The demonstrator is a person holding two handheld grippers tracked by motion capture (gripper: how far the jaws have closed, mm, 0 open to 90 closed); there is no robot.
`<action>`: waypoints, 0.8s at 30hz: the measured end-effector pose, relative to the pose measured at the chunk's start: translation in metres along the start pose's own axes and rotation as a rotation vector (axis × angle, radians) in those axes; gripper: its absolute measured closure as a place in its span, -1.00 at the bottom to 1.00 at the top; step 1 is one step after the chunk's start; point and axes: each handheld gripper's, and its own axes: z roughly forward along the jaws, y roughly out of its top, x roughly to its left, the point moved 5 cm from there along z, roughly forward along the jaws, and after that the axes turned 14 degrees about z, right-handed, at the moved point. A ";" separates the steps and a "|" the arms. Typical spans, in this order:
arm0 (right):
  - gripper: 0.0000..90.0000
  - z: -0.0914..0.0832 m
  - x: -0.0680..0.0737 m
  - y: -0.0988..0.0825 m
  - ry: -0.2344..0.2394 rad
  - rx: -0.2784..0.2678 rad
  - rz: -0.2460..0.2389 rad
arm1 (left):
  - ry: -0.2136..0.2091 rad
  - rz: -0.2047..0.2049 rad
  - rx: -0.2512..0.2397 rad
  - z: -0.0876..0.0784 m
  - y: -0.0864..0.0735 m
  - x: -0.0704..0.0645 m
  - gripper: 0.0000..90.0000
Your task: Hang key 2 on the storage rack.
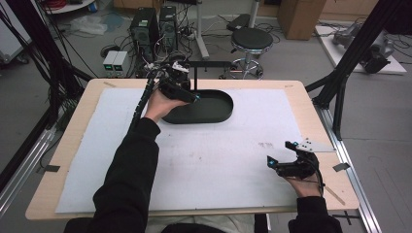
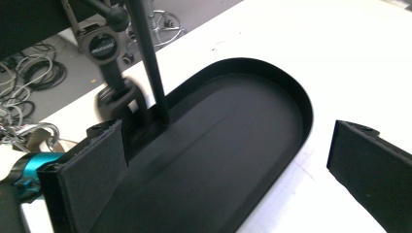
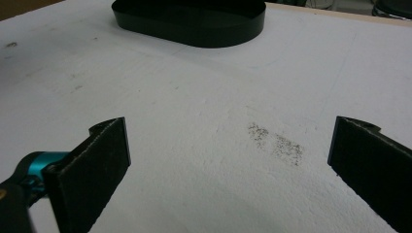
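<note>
Item one: black oval tray [image 1: 214, 104], far centre of the table [image 1: 73, 145], resting on the white mat [image 1: 218, 160]. I read its long axis as running left to right across the table; in the high view nothing appears to lie inside it. A black upright post [image 2: 150, 63] rises at its far rim, with a clamp fitting behind it.

Item two: my left tongs [image 1: 187, 94], hovering over the tray's left end. In the left gripper view [image 2: 223, 170] the jaws stand wide apart, one over the tray floor, the other over the mat outside the near rim, so the near wall lies between them. They hold nothing.

Item three: my right tongs [image 1: 286, 160], low at the near right of the mat, well apart from the tray. In the right gripper view [image 3: 228, 165] the jaws are spread wide and hold nothing, with a grey smudge [image 3: 277, 143] on the mat between them; the tray [image 3: 194, 22] lies straight ahead and far off.

Assessment: the left tongs are much the nearer. I judge the coming move to be a closing on the tray's near wall, across its thickness.
</note>
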 end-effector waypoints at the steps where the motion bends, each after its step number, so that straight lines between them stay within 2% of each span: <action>1: -0.98 0.000 0.000 0.000 0.001 0.001 0.003 | 0.006 0.007 -0.002 -0.002 -0.001 -0.001 -0.96; 7: -0.98 0.000 0.000 0.000 0.000 0.001 0.000 | 0.015 0.027 -0.040 -0.019 -0.004 -0.004 -0.96; 14: -0.98 -0.001 0.000 0.000 0.001 0.001 0.003 | 0.027 0.021 -0.064 -0.042 -0.022 -0.007 -0.96; 18: -0.98 0.000 0.001 0.000 0.004 0.005 0.003 | 0.031 0.017 -0.090 -0.053 -0.027 -0.008 -0.96; 24: -0.98 -0.001 0.003 0.000 0.005 -0.001 -0.003 | 0.044 0.038 -0.085 -0.063 -0.036 -0.011 -0.96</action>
